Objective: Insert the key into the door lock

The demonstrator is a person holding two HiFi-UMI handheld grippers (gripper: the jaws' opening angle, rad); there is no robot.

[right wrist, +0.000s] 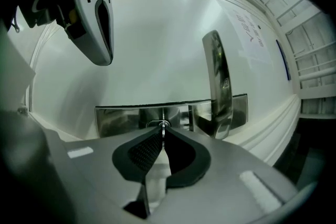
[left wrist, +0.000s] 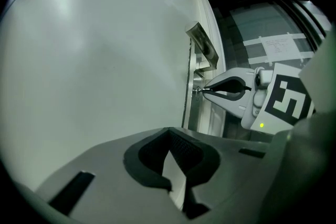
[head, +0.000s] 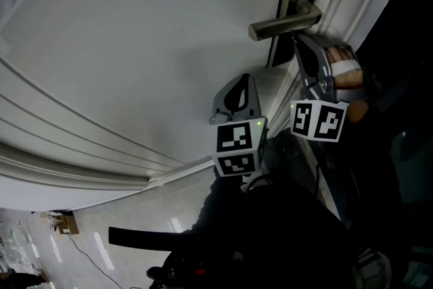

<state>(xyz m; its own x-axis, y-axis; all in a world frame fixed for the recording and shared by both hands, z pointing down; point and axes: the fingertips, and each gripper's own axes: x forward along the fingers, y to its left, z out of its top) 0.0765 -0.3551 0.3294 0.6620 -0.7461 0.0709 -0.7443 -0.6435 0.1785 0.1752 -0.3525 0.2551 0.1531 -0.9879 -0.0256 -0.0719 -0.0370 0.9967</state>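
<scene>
My right gripper [right wrist: 163, 132] is shut on a thin metal key [right wrist: 164, 127], whose tip meets the round keyhole [right wrist: 159, 124] in the steel lock plate [right wrist: 115, 118]. The lever handle [right wrist: 218, 86] stands just right of it. From the left gripper view, the right gripper [left wrist: 206, 91] holds the key [left wrist: 198, 91] against the door edge below the handle [left wrist: 202, 50]. My left gripper [left wrist: 168, 132] is shut and empty, hanging clear of the lock, facing the white door [left wrist: 94, 60]. The head view shows the left gripper [head: 241, 79] lower left of the right gripper [head: 296, 38] and the handle [head: 283, 24].
The white panelled door [head: 135, 44] fills most of the head view, with raised mouldings [head: 81, 159] below. A hand [head: 345, 74] grips the right gripper. Dark glass [left wrist: 262, 34] lies beyond the door edge. Tiled floor [head: 101, 247] shows at the bottom left.
</scene>
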